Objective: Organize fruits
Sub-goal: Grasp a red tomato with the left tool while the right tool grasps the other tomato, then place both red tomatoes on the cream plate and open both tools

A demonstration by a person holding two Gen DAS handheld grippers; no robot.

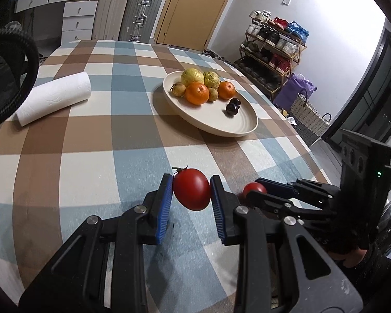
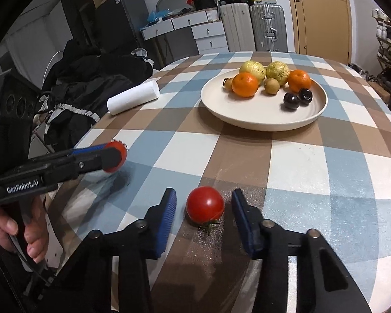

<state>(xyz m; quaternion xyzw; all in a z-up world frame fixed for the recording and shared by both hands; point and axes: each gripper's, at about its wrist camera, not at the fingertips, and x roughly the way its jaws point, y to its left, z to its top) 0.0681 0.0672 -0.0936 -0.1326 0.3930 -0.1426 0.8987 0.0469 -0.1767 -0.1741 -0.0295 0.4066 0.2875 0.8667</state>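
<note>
My left gripper (image 1: pixel 191 190) is shut on a red tomato (image 1: pixel 192 189) and holds it above the checked tablecloth; it also shows at the left of the right wrist view (image 2: pixel 114 156). My right gripper (image 2: pixel 203 203) is open around a second red tomato (image 2: pixel 205 204) that lies on the cloth, pads apart from it on both sides. This tomato shows in the left wrist view (image 1: pixel 254 189) too. A cream plate (image 1: pixel 237 127) (image 2: pixel 260 121) farther back holds two oranges, two yellow-green fruits, small brown fruits and two dark plums.
A paper towel roll (image 1: pixel 53 97) (image 2: pixel 133 97) lies on the table's left side. Dark clothing (image 2: pixel 91 86) is piled beyond the left table edge. A shoe rack (image 1: pixel 273 49) and a basket (image 1: pixel 309 117) stand beyond the right edge.
</note>
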